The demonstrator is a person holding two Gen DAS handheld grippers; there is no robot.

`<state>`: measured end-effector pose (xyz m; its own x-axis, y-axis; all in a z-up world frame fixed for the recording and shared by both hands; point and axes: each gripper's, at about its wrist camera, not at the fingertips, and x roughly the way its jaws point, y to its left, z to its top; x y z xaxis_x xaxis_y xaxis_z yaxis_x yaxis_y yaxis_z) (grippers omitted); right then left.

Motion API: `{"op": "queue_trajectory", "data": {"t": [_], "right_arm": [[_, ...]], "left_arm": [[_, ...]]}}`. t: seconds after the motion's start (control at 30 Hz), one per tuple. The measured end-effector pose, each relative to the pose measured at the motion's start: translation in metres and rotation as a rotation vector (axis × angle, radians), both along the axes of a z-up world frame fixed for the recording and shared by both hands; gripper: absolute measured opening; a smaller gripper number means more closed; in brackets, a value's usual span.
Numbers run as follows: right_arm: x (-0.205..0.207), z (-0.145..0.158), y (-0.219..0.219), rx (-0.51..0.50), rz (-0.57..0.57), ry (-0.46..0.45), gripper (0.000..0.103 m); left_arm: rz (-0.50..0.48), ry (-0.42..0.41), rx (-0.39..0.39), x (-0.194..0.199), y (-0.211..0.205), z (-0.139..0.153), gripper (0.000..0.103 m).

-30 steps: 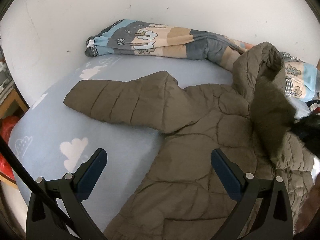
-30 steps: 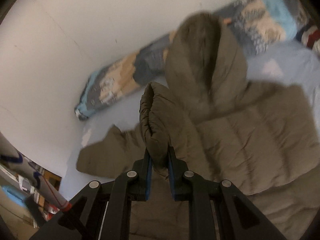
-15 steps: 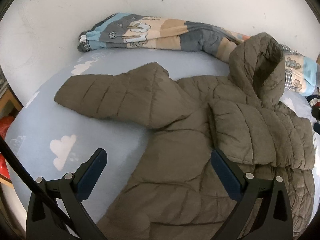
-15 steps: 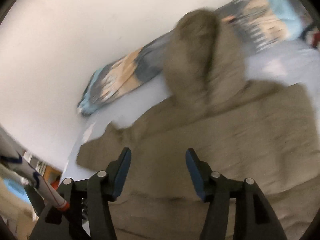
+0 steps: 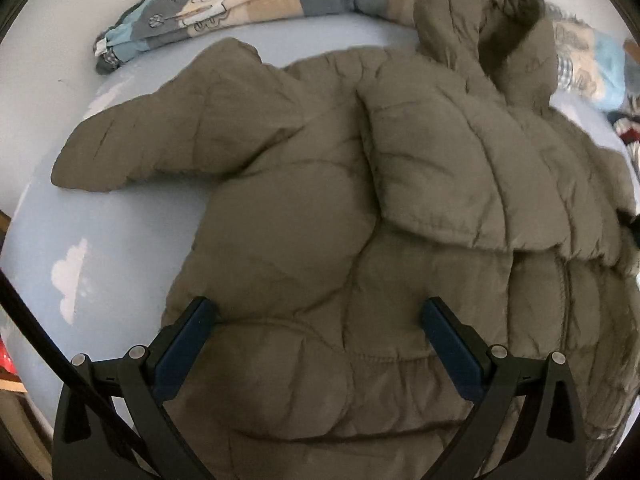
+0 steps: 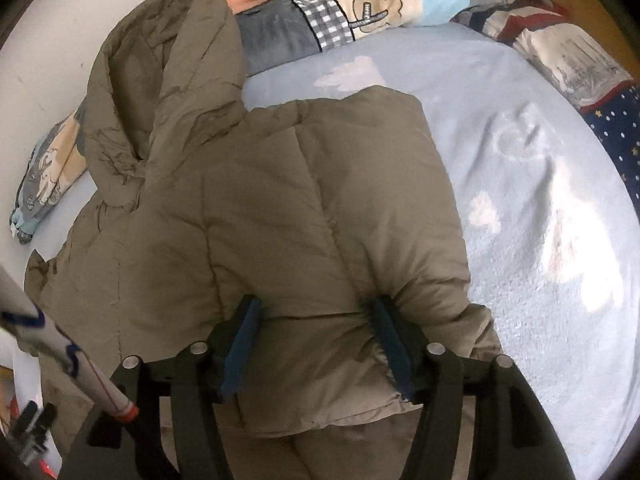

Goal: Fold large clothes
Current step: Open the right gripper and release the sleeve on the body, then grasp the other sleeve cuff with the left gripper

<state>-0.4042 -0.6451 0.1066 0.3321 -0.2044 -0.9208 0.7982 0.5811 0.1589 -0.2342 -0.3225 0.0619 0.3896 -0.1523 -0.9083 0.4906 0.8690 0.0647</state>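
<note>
Lying spread on a pale blue cloud-print bedsheet (image 6: 520, 160), the olive-brown quilted hooded puffer jacket (image 5: 304, 208) has one sleeve stretched out flat and the other folded across its body. Over its hem the left gripper (image 5: 318, 312) hovers with jaws wide apart and nothing clamped. The right gripper (image 6: 316, 308) is opening, its blue pads (image 6: 242, 344) straddling puffy fabric, and a rolled cartoon-print quilt (image 5: 208, 4) lies beyond the hood.
</note>
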Motion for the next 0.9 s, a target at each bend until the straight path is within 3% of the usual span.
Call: {"op": "queue_trajectory", "data": {"t": [0.1, 0.23, 0.37, 0.47, 0.6, 0.7, 0.8, 0.9], "right_arm": [[-0.002, 0.032, 0.026, -0.067, -0.003, -0.059, 0.065], [-0.013, 0.073, 0.081, -0.054, 0.039, -0.17, 0.067], [-0.018, 0.091, 0.151, -0.063, 0.093, -0.201, 0.068], [-0.021, 0.09, 0.202, -0.049, 0.135, -0.236, 0.069], [-0.006, 0.076, 0.234, -0.093, 0.25, -0.225, 0.07], [-0.001, 0.071, 0.235, -0.144, 0.265, -0.188, 0.07], [-0.001, 0.067, 0.227, -0.125, 0.262, -0.197, 0.07], [-0.002, 0.066, 0.222, -0.142, 0.261, -0.191, 0.07]], "left_arm": [[-0.005, -0.037, -0.032, -0.003, 0.004, 0.013, 0.103], [-0.003, -0.06, -0.093, 0.0, 0.016, 0.03, 0.103], [0.034, -0.056, -0.13, 0.017, 0.036, 0.04, 0.103], [0.085, -0.051, -0.154, 0.04, 0.059, 0.043, 0.103], [0.18, -0.06, -0.186, 0.074, 0.103, 0.045, 0.103], [0.252, -0.08, -0.195, 0.106, 0.141, 0.044, 0.103], [0.319, -0.077, -0.214, 0.134, 0.176, 0.041, 0.103], [0.398, -0.038, -0.288, 0.166, 0.216, 0.033, 0.103]]}}
